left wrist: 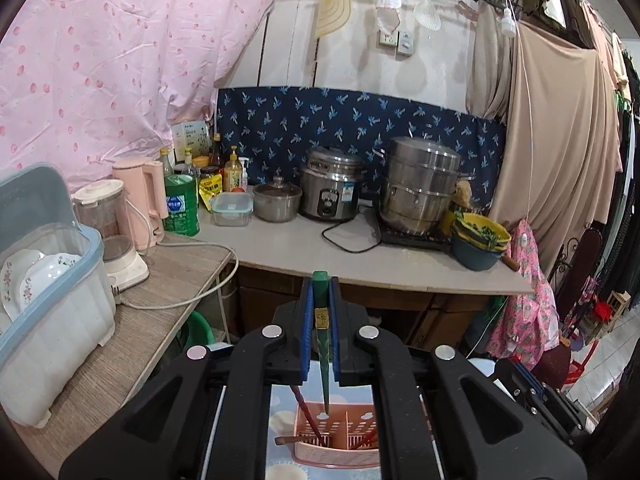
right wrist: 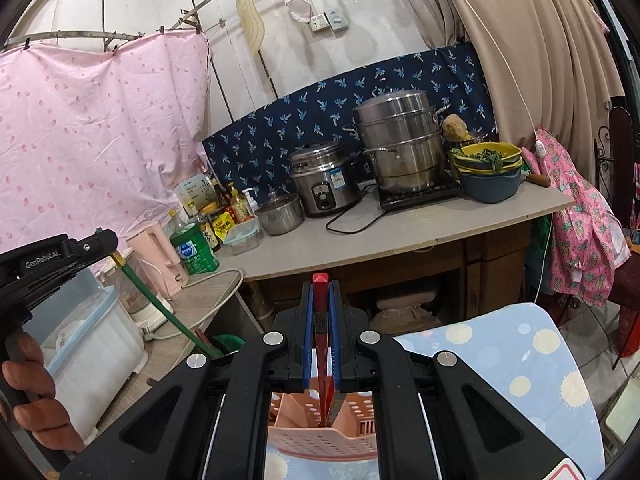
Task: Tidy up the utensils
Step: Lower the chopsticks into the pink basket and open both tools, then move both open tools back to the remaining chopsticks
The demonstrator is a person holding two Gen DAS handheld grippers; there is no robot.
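A: Chopsticks, both grippers. Left gripper [left wrist: 320, 320] has its jaws pinched narrow on a green chopstick [left wrist: 322, 344], tip hanging just over the pink utensil basket [left wrist: 336, 436]. Right gripper [right wrist: 320, 320] likewise clamped on a red chopstick [right wrist: 321, 344], lower end already down inside the basket [right wrist: 320, 440].

B: Basket location?

A: On a blue dotted cloth [right wrist: 520, 364], low in both wrist views, directly under the fingers. Divided into compartments; a reddish chopstick [left wrist: 306, 414] already leans in one, plus a brown handle sticking out the left side, can't tell what it is.

B: Risks?

A: Green one is held near its top, long free end, so it may swing and catch the divider or rim instead of dropping in. Can't tell which compartment it's over. If both release together the sticks could cross or land in separate slots. Basket looks light; a sideways nudge might tip or slide it on the cloth.

B: Clutter?

A: Counter [left wrist: 360, 256] behind with rice cooker [left wrist: 330, 186], steamer pot [left wrist: 420, 184], bottles, trailing cords. Dish box [left wrist: 52, 280] on the left. All well apart from the basket. Only real crowding is the two grippers working close together.
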